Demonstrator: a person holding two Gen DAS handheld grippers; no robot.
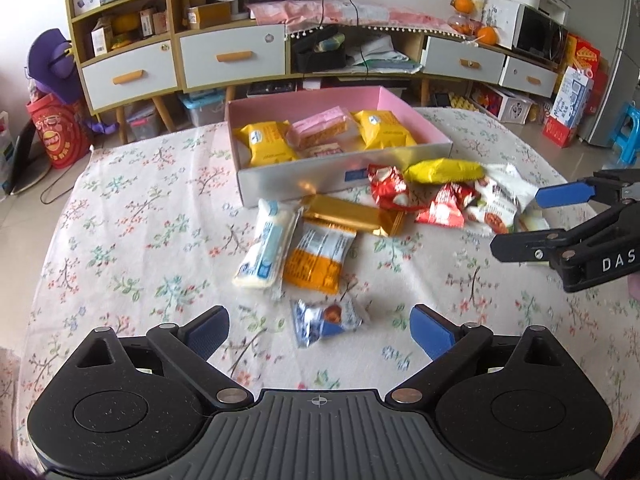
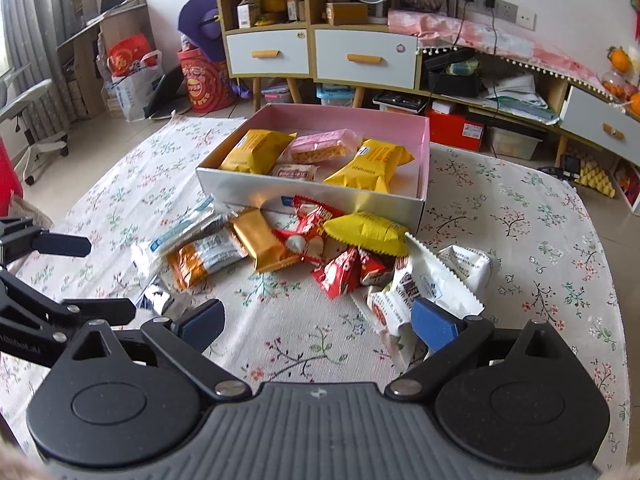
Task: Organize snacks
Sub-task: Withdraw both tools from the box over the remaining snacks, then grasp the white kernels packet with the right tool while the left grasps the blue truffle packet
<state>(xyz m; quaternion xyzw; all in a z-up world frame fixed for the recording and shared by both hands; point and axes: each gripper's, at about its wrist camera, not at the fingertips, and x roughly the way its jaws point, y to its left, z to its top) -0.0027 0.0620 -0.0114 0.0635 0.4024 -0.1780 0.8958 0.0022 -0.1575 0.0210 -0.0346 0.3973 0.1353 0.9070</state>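
Observation:
A silver box with a pink lining (image 1: 344,176) (image 2: 312,196) stands on the table and holds two yellow packets, a pink wafer packet and a small one. Loose snacks lie in front of it: a white-blue packet (image 1: 264,248), an orange-white packet (image 1: 320,260), a gold bar (image 1: 352,214), red packets (image 1: 388,188), a yellow packet (image 1: 444,170) and white packets (image 2: 404,296). My left gripper (image 1: 320,332) is open just above a small blue-silver packet (image 1: 326,320). My right gripper (image 2: 320,322) is open, with its right pad (image 2: 436,324) beside the white packets.
A floral cloth (image 1: 140,240) covers the table. Its far edge runs behind the box. Cabinets with white drawers (image 1: 232,56) line the wall beyond. Each gripper shows in the other's view, the right (image 1: 532,220) and the left (image 2: 104,276), close together over the pile.

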